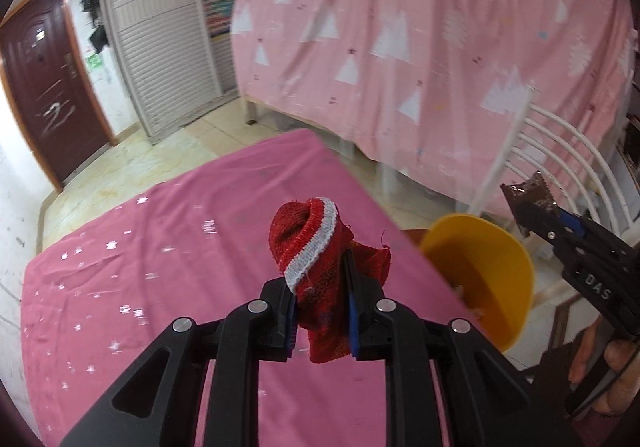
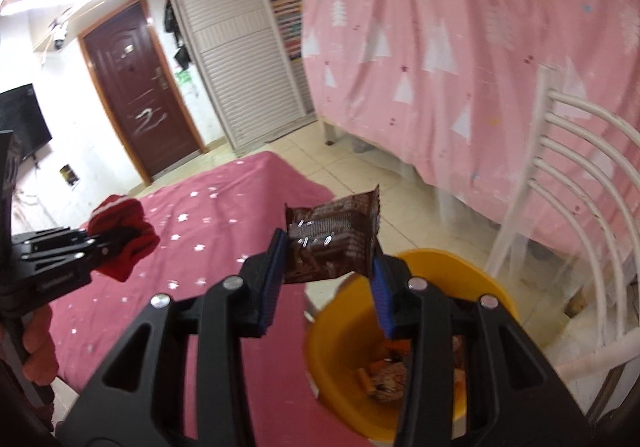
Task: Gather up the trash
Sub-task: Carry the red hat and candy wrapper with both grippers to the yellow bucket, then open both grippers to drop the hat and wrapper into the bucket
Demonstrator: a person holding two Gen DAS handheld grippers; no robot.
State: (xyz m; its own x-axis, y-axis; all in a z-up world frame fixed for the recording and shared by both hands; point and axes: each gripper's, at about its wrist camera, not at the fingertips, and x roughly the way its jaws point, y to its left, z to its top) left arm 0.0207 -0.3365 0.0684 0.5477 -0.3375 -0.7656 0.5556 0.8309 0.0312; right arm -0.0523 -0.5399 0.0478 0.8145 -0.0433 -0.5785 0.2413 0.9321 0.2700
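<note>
Jaws of the left gripper [image 1: 322,321] pinch a red knitted scrap [image 1: 316,259] above the pink-clothed worktop [image 1: 160,267], near its right edge. Right gripper [image 2: 326,289] pinches a brown wrapper [image 2: 334,243] over the yellow bin [image 2: 340,379], which stands just beside that edge, a white chair [image 2: 580,175] close behind.

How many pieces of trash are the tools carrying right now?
2. A red sock is clamped in the left tool; a brown wrapper is in the right tool, above the yellow bin.
</note>
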